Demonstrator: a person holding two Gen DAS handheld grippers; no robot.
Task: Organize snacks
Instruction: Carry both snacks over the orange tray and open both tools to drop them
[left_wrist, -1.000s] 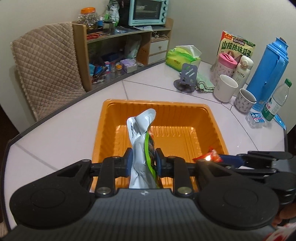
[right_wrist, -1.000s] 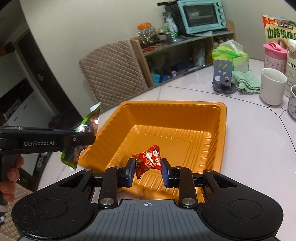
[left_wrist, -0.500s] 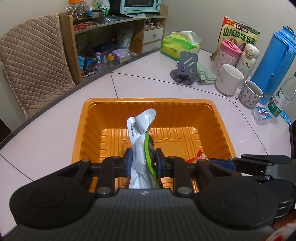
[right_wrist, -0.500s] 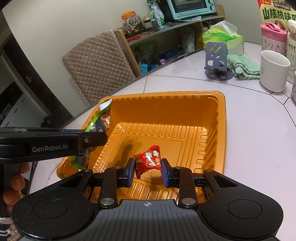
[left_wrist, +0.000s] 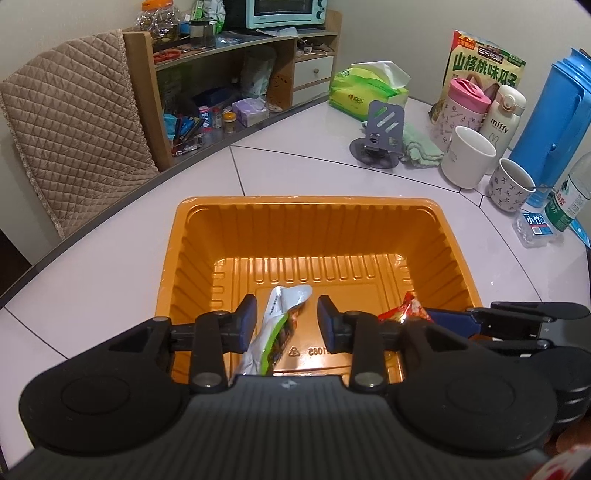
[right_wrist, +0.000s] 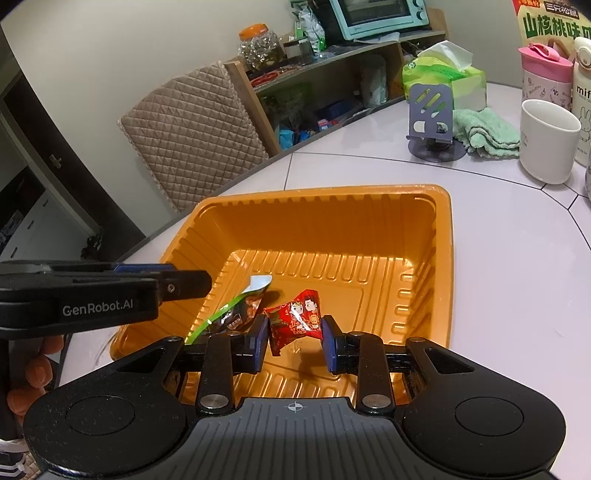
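Left gripper (left_wrist: 287, 322): jaws opening, pads clear of the green-and-silver snack packet (left_wrist: 275, 332), which lies between them and slumps onto the floor of the orange tray (left_wrist: 310, 210) toward the tray's 6 o'clock edge in the left wrist view. Right gripper (right_wrist: 294, 338): pinching the red candy wrapper (right_wrist: 297, 317) between both pads, just above the tray floor, with the packet lying at its 9 o'clock in the right wrist view. Tray sits on the white table (left_wrist: 110, 266); white mug (left_wrist: 467, 157) at the tray's 1 o'clock, well apart.
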